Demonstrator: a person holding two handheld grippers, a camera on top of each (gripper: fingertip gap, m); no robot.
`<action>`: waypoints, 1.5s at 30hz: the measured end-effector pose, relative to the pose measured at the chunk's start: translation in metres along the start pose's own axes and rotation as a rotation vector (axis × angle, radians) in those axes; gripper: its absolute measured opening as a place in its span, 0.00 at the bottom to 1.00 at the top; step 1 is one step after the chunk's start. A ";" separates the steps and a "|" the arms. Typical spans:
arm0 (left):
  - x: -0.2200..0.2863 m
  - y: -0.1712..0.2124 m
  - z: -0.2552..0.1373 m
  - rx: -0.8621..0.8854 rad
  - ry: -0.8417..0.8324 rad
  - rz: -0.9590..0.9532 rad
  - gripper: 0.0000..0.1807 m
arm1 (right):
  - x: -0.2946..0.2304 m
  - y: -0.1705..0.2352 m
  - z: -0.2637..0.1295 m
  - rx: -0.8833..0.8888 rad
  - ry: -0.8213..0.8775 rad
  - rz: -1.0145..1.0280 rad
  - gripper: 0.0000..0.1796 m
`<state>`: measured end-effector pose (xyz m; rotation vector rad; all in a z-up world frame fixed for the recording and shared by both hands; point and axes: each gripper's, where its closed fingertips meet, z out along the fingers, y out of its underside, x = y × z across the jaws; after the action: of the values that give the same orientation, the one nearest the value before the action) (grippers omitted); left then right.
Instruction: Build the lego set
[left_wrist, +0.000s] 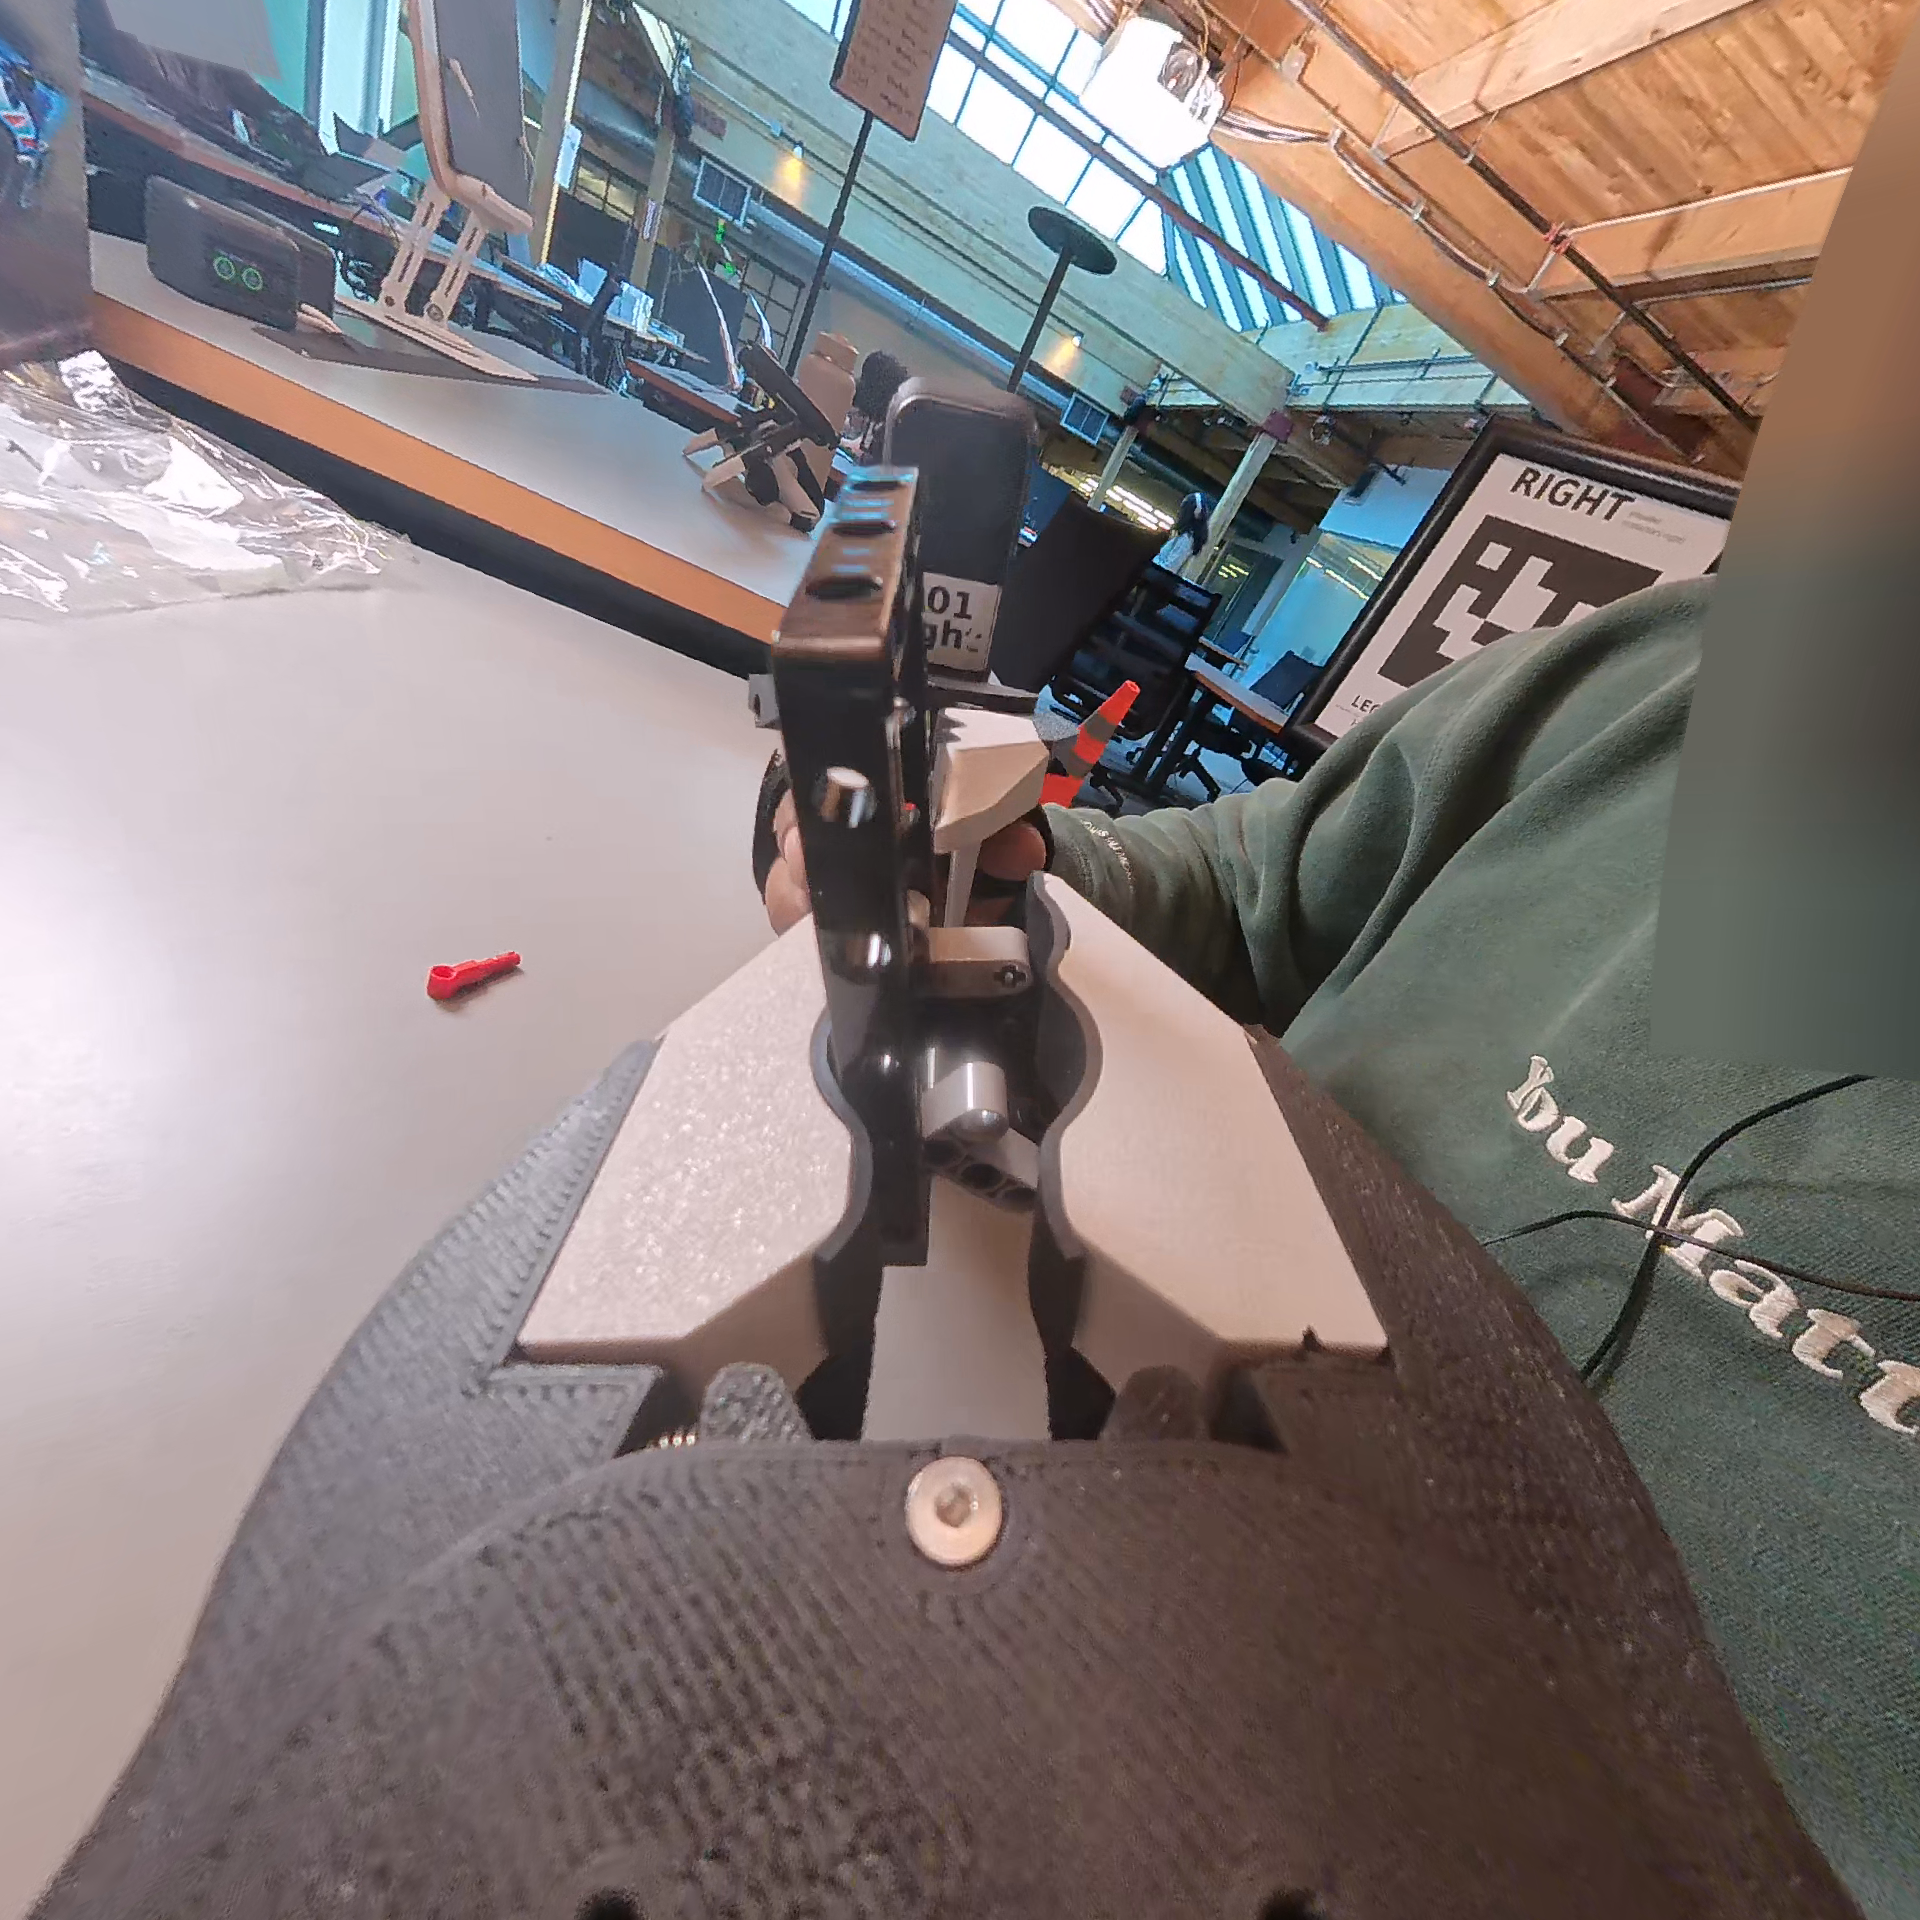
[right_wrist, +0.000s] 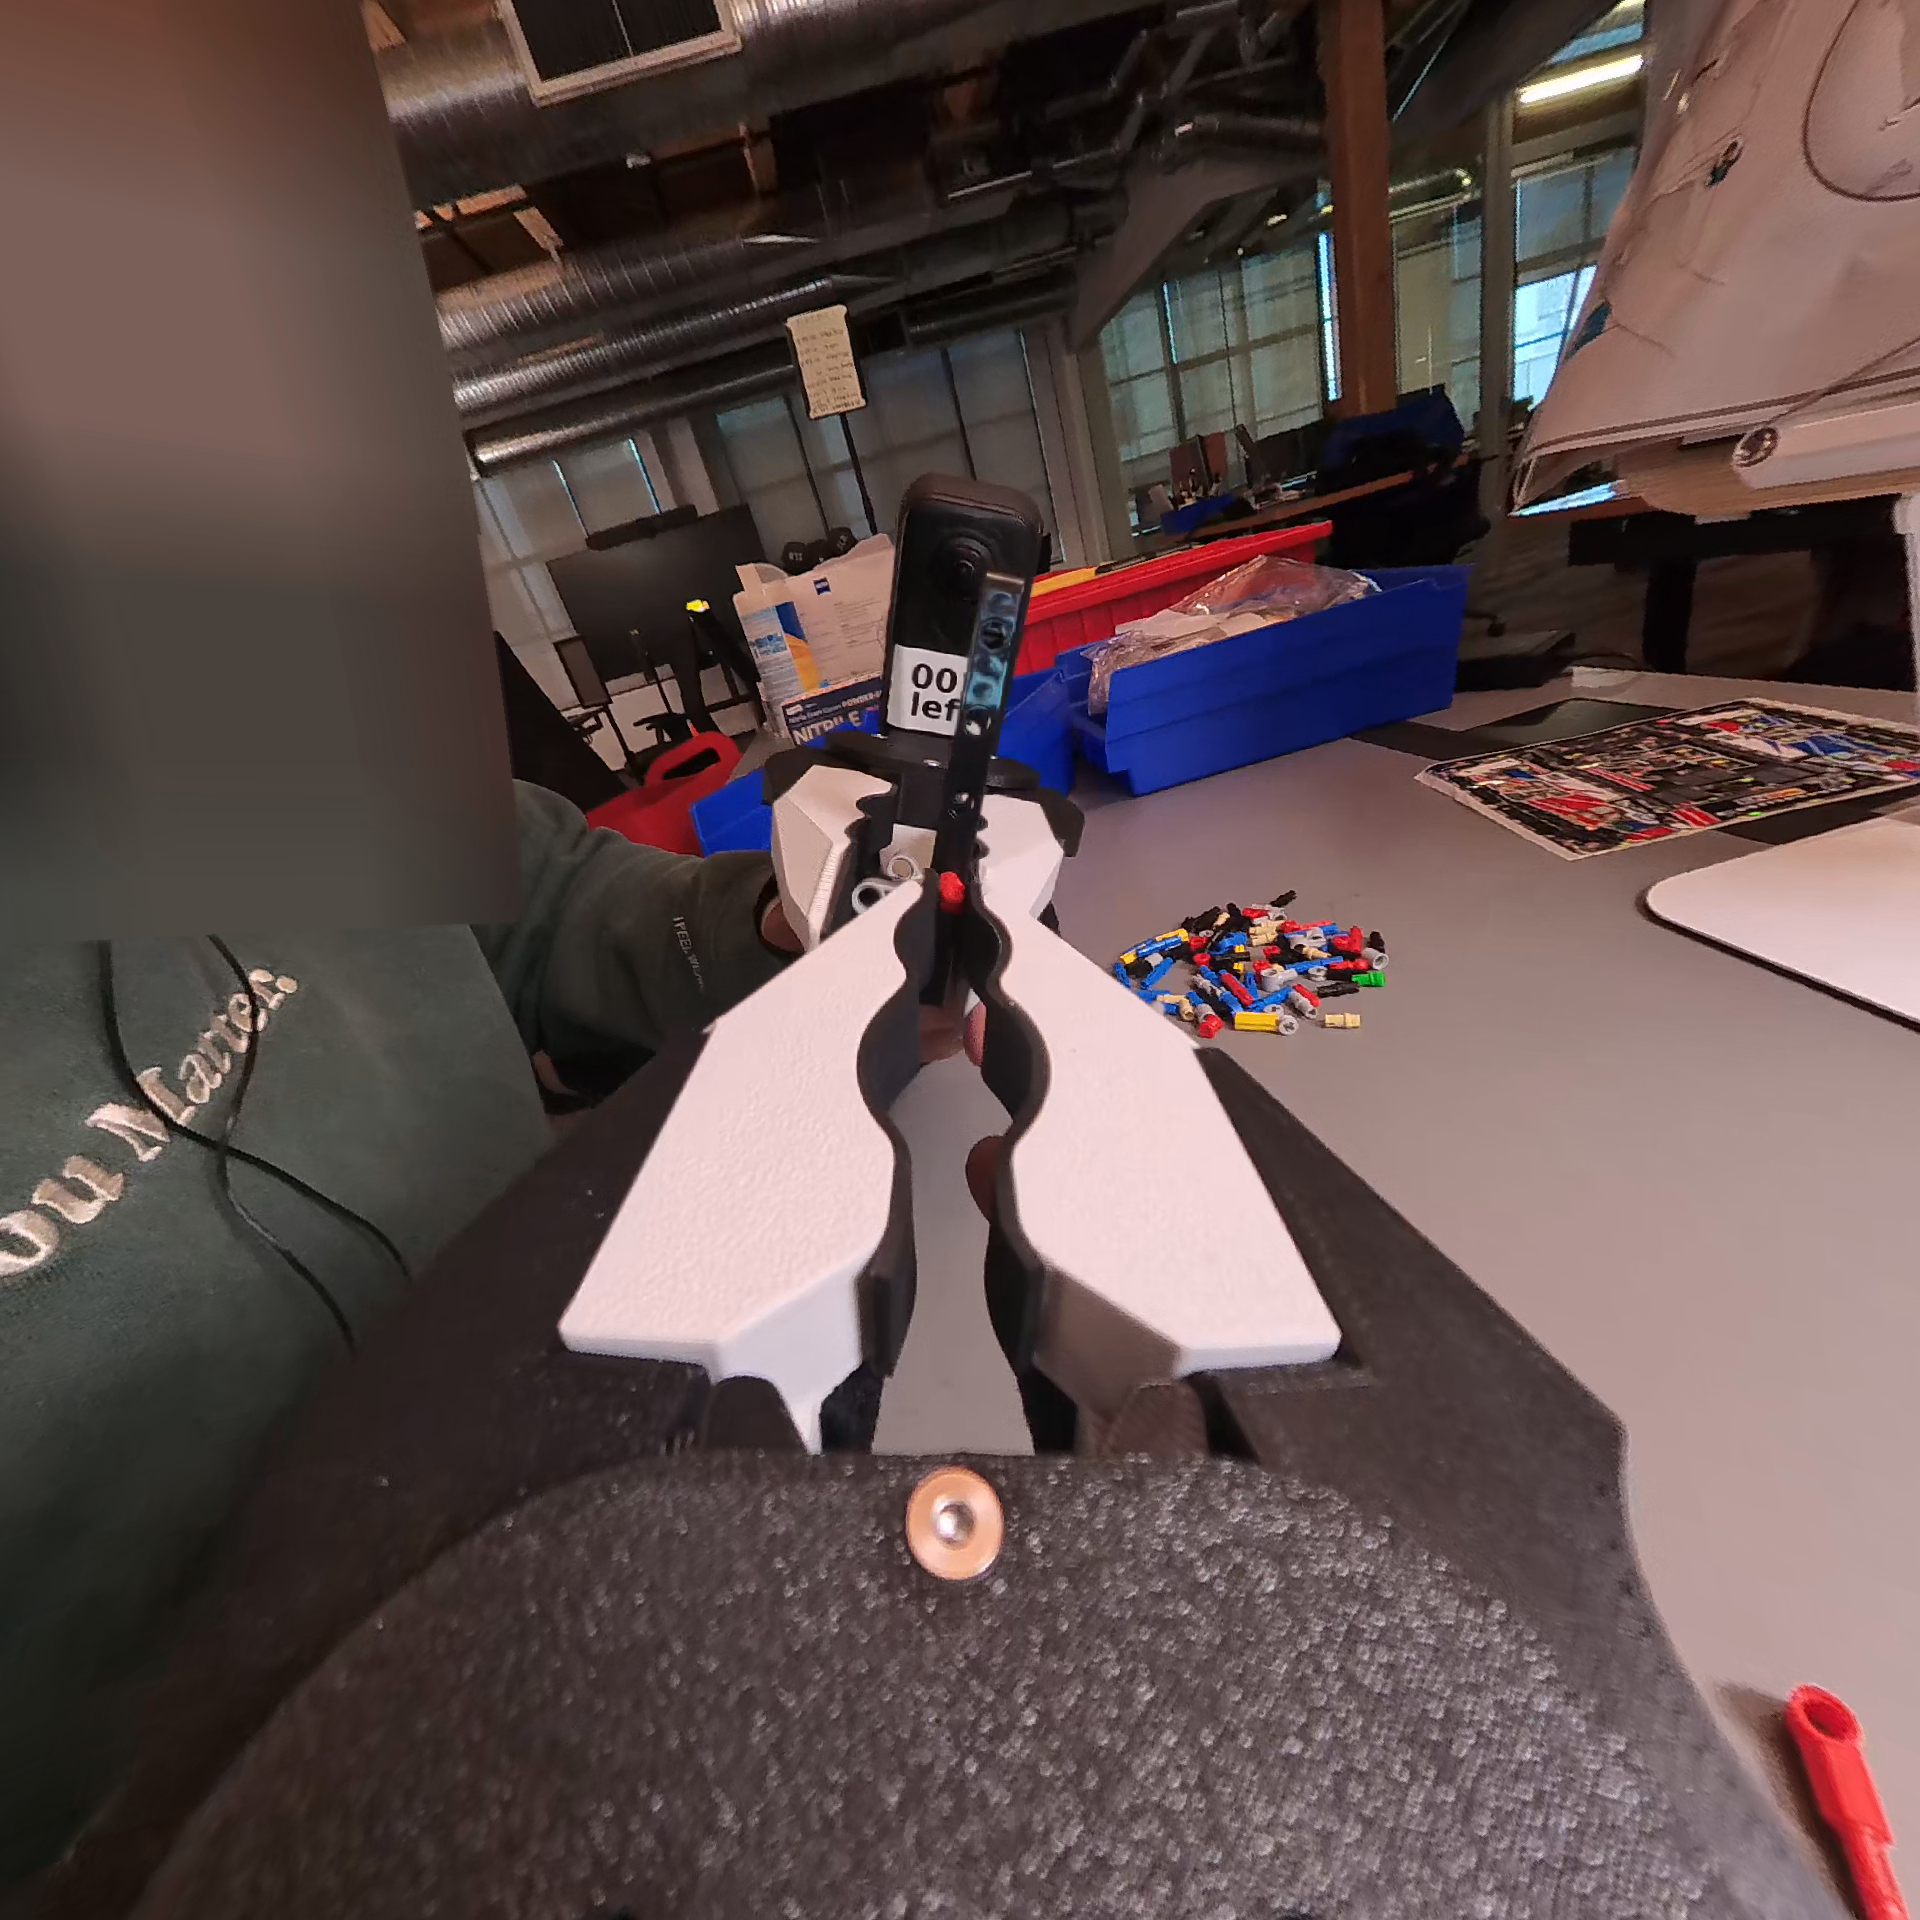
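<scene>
Two hand-held tools meet nose to nose above a grey surface (right_wrist: 1351, 1195), each with white fingers set in a black textured body.

In the left wrist view, the left tool (left_wrist: 940, 1039) is closed narrow on a black lego beam (left_wrist: 852, 727). The beam stands roughly upright, rising out of the tips with a row of round holes along its edge. A grey lego connector (left_wrist: 966, 1101) sits against the beam's lower end, between the two fingers. Just beyond the beam is the right tool, facing this way, a person's fingers (left_wrist: 1013, 852) wrapped round its handle and a green sleeve (left_wrist: 1351, 831) running off to the right. On the surface to the left, well apart from the tools, lies a small red lego pin (left_wrist: 473, 975). Crumpled clear plastic (left_wrist: 156, 499) lies at the far left.

In the right wrist view, the right tool (right_wrist: 948, 914) has its tips drawn close together at a small red piece (right_wrist: 950, 886) sitting on the black beam (right_wrist: 982, 675), which rises upright just past the tips; whether the tips actually pinch the red piece I cannot tell. The left tool (right_wrist: 914, 831) holds the beam from the far side. To the right on the surface, near but apart, lies a loose heap of small lego parts (right_wrist: 1257, 966) in blue, red, yellow, grey and black. Farther right is a printed sheet (right_wrist: 1683, 769). Blue bins (right_wrist: 1278, 686) stand at the far edge. A red pin (right_wrist: 1844, 1808) lies at the near right corner.
</scene>
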<state>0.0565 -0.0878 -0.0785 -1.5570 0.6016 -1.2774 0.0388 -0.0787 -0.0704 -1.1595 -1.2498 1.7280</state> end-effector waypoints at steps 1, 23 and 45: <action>-0.001 0.001 0.000 -0.005 -0.002 -0.003 0.14 | 0.001 0.001 0.000 -0.010 0.010 -0.006 0.01; -0.008 0.027 0.002 -0.145 -0.007 -0.011 0.14 | 0.004 0.027 -0.003 -0.125 -0.030 0.122 0.01; -0.023 0.095 0.002 -0.569 -0.091 0.174 0.14 | 0.003 0.078 -0.012 -0.507 -0.064 0.102 0.01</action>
<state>0.0706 -0.1044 -0.1742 -1.9563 1.0819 -0.9388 0.0461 -0.0943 -0.1472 -1.4814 -1.7599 1.5719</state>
